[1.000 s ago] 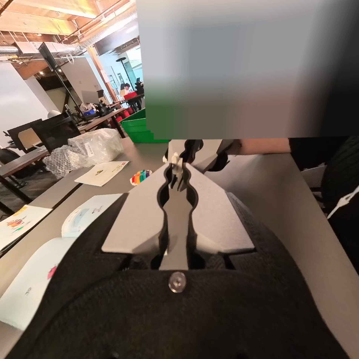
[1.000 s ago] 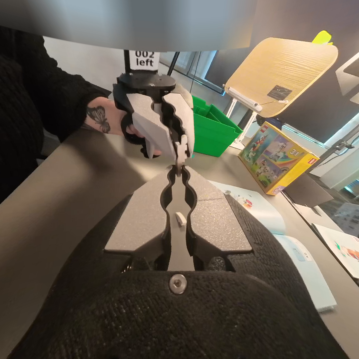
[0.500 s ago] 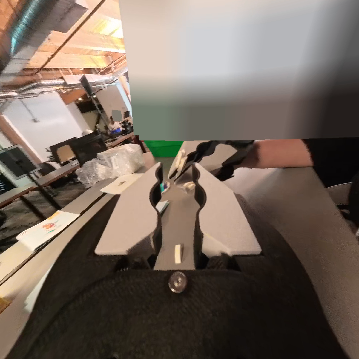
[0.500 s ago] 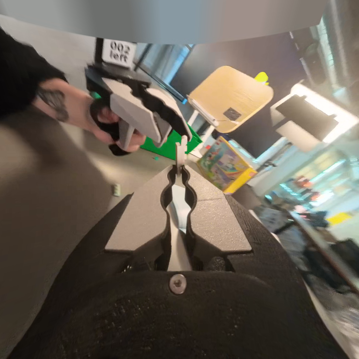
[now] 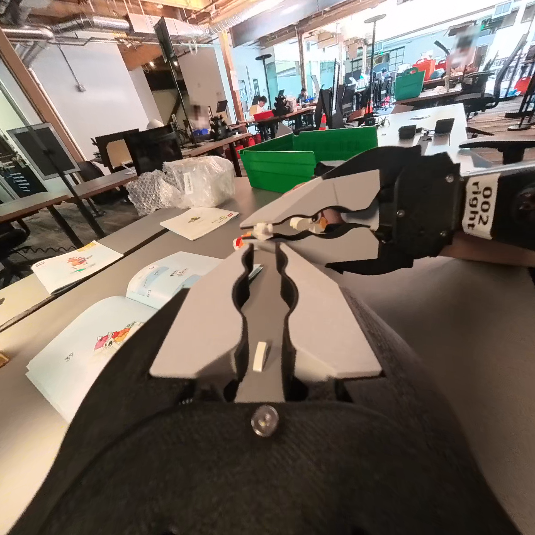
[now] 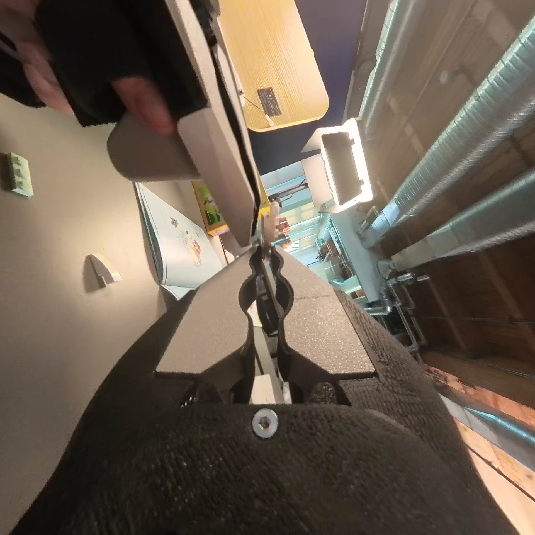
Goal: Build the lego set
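My right gripper (image 6: 265, 252) is shut on a small white lego assembly (image 6: 268, 228), which sticks out past its tips. In the left wrist view it (image 5: 256, 229) lies on its side, coming in from the right, with the white assembly (image 5: 263, 230) just above my left gripper's tips. My left gripper (image 5: 265, 246) is open and empty; in the right wrist view it (image 6: 202, 150) comes in from the upper left. A white curved piece (image 5: 259, 356) lies on the grey table (image 5: 434, 318) under the left gripper; it also shows in the right wrist view (image 6: 98, 270).
An open instruction booklet (image 5: 115, 318) lies left of the grippers, with two closed booklets (image 5: 199, 221) (image 5: 75, 262) beyond. A green bin (image 5: 278, 170) and a bubble-wrap bundle (image 5: 191, 182) stand at the back. A pale green piece (image 6: 16, 176) and the yellow lego box (image 6: 210, 214) are on the table. Left and right tips are no more than a few centimetres apart. The white curved piece (image 5: 259, 356) is about equally far from each gripper, around 11 centimetres.
My left gripper opened and let go of the white assembly, which stays in the right gripper. The right gripper rolled onto its side. The white curved piece has stayed on the table.
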Motion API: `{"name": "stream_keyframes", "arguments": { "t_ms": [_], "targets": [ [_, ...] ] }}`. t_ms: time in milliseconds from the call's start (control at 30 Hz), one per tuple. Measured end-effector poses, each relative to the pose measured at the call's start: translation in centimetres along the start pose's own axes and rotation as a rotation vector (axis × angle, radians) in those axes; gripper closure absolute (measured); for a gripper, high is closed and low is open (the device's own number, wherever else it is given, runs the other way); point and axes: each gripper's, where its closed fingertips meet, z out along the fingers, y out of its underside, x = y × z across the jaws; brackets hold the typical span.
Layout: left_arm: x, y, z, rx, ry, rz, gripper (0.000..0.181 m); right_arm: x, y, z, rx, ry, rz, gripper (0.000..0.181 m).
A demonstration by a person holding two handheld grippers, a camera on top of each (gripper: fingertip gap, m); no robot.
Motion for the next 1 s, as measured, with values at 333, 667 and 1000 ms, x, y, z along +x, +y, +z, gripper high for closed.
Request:
{"name": "stream_keyframes", "arguments": {
  "t_ms": [333, 667, 1000],
  "targets": [
    [-0.8, -0.2, -0.2, 0.01, -0.041, -0.008, 0.181, -0.1, 0.2, 0.1, -0.027, 0.012, -0.06, 0.178],
    [-0.3, -0.6, -0.1, 0.039, -0.014, -0.026, 0.167, -0.4, 0.1, 0.1, -0.034, -0.002, -0.038, 0.179],
    [-1.7, -0.3, -0.4, 0.032, -0.005, -0.129, 0.174, -0.8, 1.5, 0.3, -0.072, -0.055, -0.006, 0.166]
  ]
}}
